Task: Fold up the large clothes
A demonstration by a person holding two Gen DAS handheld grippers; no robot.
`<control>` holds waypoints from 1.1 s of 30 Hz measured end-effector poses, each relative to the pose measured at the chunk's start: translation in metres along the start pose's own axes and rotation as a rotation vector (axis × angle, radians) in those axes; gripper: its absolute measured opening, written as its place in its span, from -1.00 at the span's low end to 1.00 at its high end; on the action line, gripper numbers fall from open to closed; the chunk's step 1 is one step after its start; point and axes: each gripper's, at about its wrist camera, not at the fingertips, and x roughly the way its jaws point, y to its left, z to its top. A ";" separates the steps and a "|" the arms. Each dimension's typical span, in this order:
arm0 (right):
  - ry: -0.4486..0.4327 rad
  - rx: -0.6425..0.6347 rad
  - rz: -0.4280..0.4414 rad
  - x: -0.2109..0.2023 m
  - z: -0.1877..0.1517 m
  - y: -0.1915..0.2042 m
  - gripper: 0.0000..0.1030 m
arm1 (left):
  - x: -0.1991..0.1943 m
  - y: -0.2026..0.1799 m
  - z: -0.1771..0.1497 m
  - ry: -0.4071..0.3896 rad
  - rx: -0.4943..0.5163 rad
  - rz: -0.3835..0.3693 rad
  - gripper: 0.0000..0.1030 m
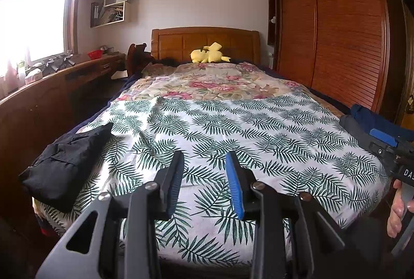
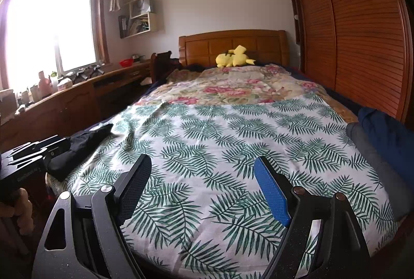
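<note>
Bed (image 1: 258, 129) spread with a leaf-print sheet (image 2: 233, 139) over a floral quilt (image 1: 212, 85); yellow plush (image 1: 208, 54) at the wooden headboard (image 2: 233, 43). Wardrobe (image 1: 344, 33) on the right, window (image 2: 49, 30) and desk (image 1: 51, 87) on the left. Folded black garment (image 1: 62, 167) lies at the sheet's left edge, blue and grey clothes (image 2: 383, 147) at the right. Left gripper (image 1: 205, 162) partly open, empty; right gripper (image 2: 203, 167) wide open, empty, both above the sheet.

Yellow plush toy (image 1: 209, 53) lay against carved wooden headboard (image 1: 204, 42). Pink floral quilt (image 1: 207, 83) covered far half of bed; white sheet with green fern print (image 1: 233, 129) covered near half. Louvred wooden wardrobe doors (image 1: 344, 33) stood right; red bowl (image 1: 95, 54) sat on long wooden desk (image 1: 77, 69) under bright window (image 1: 36, 12).
</note>
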 end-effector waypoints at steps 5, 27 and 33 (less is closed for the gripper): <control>0.001 0.000 0.000 0.000 0.000 0.000 0.62 | -0.003 -0.001 0.000 -0.005 0.001 -0.006 -0.37; 0.001 0.000 0.000 0.000 0.000 0.000 0.62 | -0.006 0.001 0.000 -0.008 0.003 -0.007 -0.37; 0.000 0.002 0.000 -0.001 0.000 -0.001 0.62 | -0.006 -0.001 0.000 -0.007 0.005 -0.007 -0.37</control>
